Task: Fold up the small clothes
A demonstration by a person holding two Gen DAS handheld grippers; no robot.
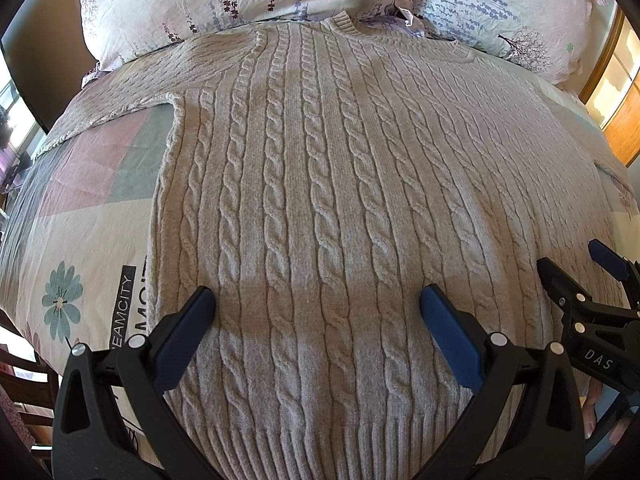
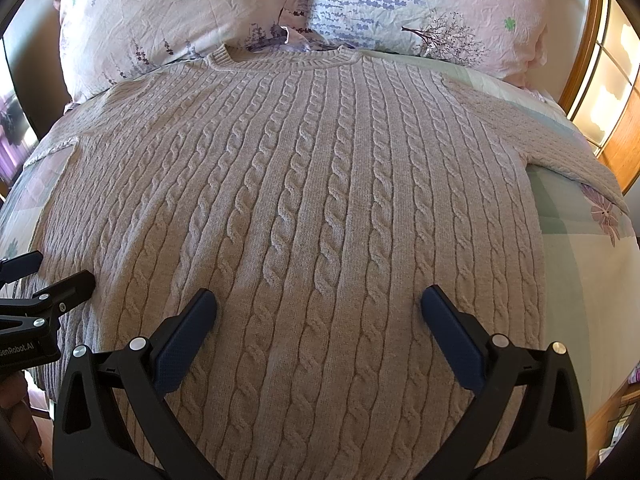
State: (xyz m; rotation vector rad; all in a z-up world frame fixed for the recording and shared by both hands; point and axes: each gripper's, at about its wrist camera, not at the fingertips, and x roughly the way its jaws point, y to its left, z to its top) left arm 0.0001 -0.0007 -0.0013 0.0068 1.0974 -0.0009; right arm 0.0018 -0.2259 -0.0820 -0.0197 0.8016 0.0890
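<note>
A beige cable-knit sweater [image 1: 340, 184] lies flat on the bed, collar toward the pillows, ribbed hem nearest me; it also fills the right wrist view [image 2: 312, 208]. Its sleeves spread out to the left [image 1: 108, 108] and to the right [image 2: 560, 148]. My left gripper [image 1: 318, 300] is open and empty, hovering over the lower left part of the sweater. My right gripper [image 2: 318, 300] is open and empty over the lower right part. Each gripper shows at the edge of the other's view: the right [image 1: 576, 276], the left [image 2: 56, 276].
Two floral pillows [image 1: 224, 4] [image 2: 420, 8] lie at the head of the bed, just past the collar. A patterned quilt [image 1: 80, 240] covers the bed around the sweater. Wooden furniture [image 1: 624, 120] stands at the right; a dark chair [image 1: 24, 380] at the lower left.
</note>
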